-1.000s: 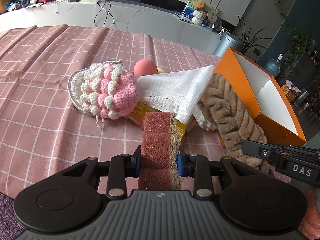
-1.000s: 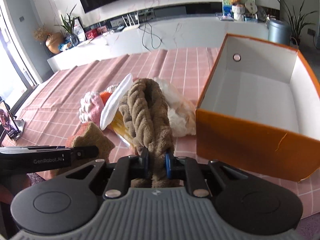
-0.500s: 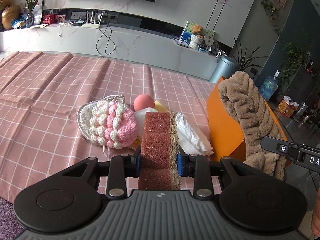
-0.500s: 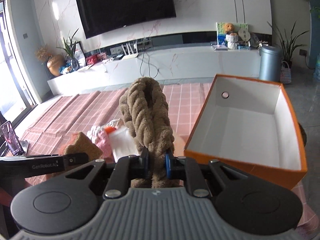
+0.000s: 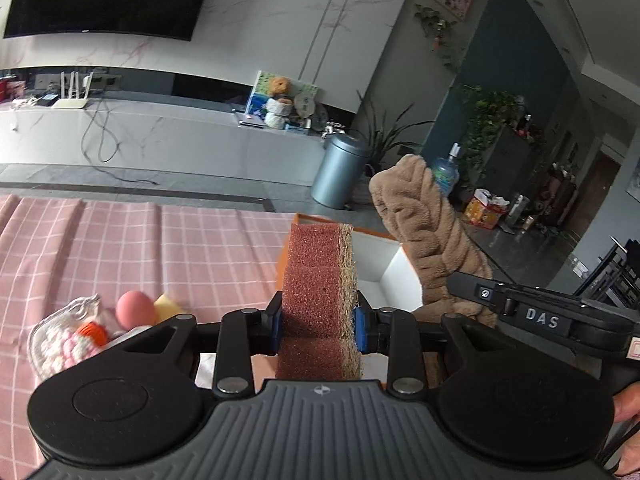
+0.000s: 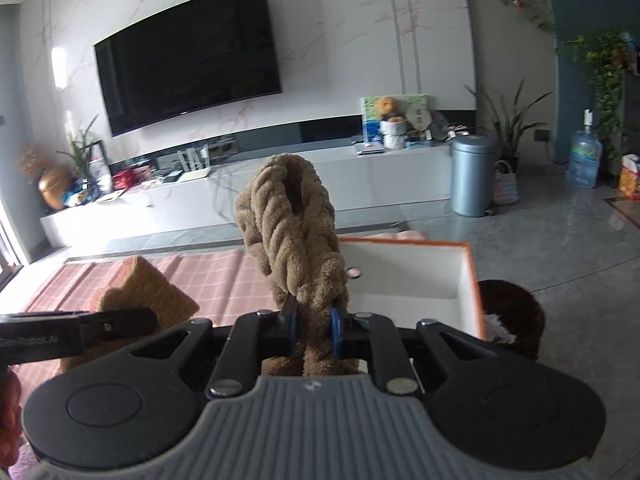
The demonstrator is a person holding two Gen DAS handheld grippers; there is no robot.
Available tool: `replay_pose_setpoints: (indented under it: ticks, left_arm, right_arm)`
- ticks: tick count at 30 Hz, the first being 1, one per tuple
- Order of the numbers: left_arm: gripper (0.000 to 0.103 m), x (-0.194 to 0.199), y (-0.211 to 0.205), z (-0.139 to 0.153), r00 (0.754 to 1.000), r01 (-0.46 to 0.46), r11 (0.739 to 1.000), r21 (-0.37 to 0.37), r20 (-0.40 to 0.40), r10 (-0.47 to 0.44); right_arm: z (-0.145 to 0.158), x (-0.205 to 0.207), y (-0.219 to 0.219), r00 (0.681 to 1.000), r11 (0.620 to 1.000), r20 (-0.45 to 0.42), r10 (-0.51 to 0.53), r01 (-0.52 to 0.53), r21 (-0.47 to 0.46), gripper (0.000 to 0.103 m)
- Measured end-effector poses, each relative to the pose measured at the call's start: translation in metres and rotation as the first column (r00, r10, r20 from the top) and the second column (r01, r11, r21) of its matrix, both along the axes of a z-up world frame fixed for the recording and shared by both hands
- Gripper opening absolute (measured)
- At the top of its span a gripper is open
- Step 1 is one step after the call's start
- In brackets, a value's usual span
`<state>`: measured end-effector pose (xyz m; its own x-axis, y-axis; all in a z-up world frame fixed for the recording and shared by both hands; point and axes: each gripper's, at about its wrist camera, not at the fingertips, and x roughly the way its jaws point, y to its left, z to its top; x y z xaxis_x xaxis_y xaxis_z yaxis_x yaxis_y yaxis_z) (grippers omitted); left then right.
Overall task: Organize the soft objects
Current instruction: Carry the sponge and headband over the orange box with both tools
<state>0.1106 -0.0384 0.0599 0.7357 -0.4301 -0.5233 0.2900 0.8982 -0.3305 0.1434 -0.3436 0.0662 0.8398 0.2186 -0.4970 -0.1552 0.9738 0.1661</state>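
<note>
Both grippers have lifted their loads off the table and swung toward the box since a second ago.

Left gripper (image 5: 318,330) is closed partway on the sponge (image 5: 318,280), which stands upright between the pads, its long axis running forward along the fingers. Right gripper (image 6: 314,330) is pinched nearly shut on the plush braid (image 6: 290,232), which rises ahead of the jaws. The box (image 6: 466,276) lies ahead of and below both, open side up, its white inside bare where it shows. In the right view the box sits just beyond the braid; in the left view the sponge covers the box's near left corner, so the right hand looks nearer to a drop. A crochet pouch (image 5: 66,340), a ball (image 5: 136,308) and a yellow piece (image 5: 170,308) remain on the cloth (image 5: 120,248), to the left.
</note>
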Motion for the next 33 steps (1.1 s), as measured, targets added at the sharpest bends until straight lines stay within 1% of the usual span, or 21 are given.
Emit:
replay_pose_setpoints:
  ticks: [4,7,8,10,12,15,17,19,22,27,30,31,33]
  left_arm:
    - [0.036,0.024,-0.038,0.002,0.997,0.081,0.997,0.003,0.017,-0.081]
    - [0.036,0.045,-0.060,-0.006,0.990,0.136,0.991,-0.002,-0.024,-0.136]
    - [0.036,0.052,-0.067,-0.012,0.989,0.143,0.990,0.007,-0.038,-0.143]
    - [0.036,0.063,-0.082,-0.023,0.983,0.172,0.984,0.049,-0.067,-0.169]
    - [0.036,0.072,-0.094,-0.035,0.977,0.197,0.975,0.106,-0.100,-0.187]
    - [0.036,0.083,-0.107,-0.051,0.966,0.230,0.959,0.168,-0.155,-0.204]
    - [0.036,0.087,-0.113,-0.059,0.962,0.245,0.947,0.209,-0.177,-0.210]
    - [0.036,0.089,-0.117,-0.064,0.955,0.263,0.936,0.233,-0.200,-0.219]
    - [0.036,0.092,-0.122,-0.068,0.952,0.272,0.926,0.261,-0.214,-0.219]
    - [0.037,0.095,-0.134,-0.074,0.952,0.283,0.895,0.343,-0.216,-0.218]
    - [0.038,0.096,-0.136,-0.078,0.952,0.280,0.889,0.363,-0.225,-0.208]
    - [0.040,0.096,-0.135,-0.078,0.953,0.276,0.889,0.367,-0.222,-0.205]
    - [0.048,0.096,-0.134,-0.079,0.954,0.273,0.889,0.368,-0.220,-0.202]
  right_arm:
    - [-0.003,0.020,-0.019,0.998,0.998,-0.007,-0.065,0.065,-0.022,0.014]
    - [-0.016,0.039,-0.031,0.992,0.993,-0.052,-0.111,0.109,-0.042,0.014]
    - [-0.023,0.046,-0.035,0.990,0.992,-0.077,-0.122,0.119,-0.044,0.014]
    - [-0.036,0.055,-0.039,0.985,0.990,-0.111,-0.133,0.127,-0.055,0.014]
    - [-0.049,0.062,-0.038,0.981,0.988,-0.134,-0.142,0.131,-0.084,0.014]
    - [-0.064,0.073,-0.038,0.976,0.986,-0.161,-0.144,0.127,-0.108,0.014]
    - [-0.071,0.078,-0.035,0.975,0.985,-0.175,-0.136,0.114,-0.125,0.014]
    - [-0.078,0.084,-0.034,0.973,0.986,-0.192,-0.125,0.100,-0.133,0.014]
    - [-0.086,0.098,-0.036,0.965,0.989,-0.235,-0.115,0.089,-0.117,0.014]
    - [-0.102,0.114,-0.035,0.945,0.990,-0.306,-0.117,0.089,-0.106,0.014]
    - [-0.107,0.119,-0.035,0.937,0.990,-0.328,-0.123,0.092,-0.109,0.014]
    - [-0.108,0.120,-0.035,0.936,0.990,-0.330,-0.122,0.090,-0.111,0.014]
    - [-0.108,0.119,-0.034,0.934,0.990,-0.337,-0.121,0.089,-0.110,0.014]
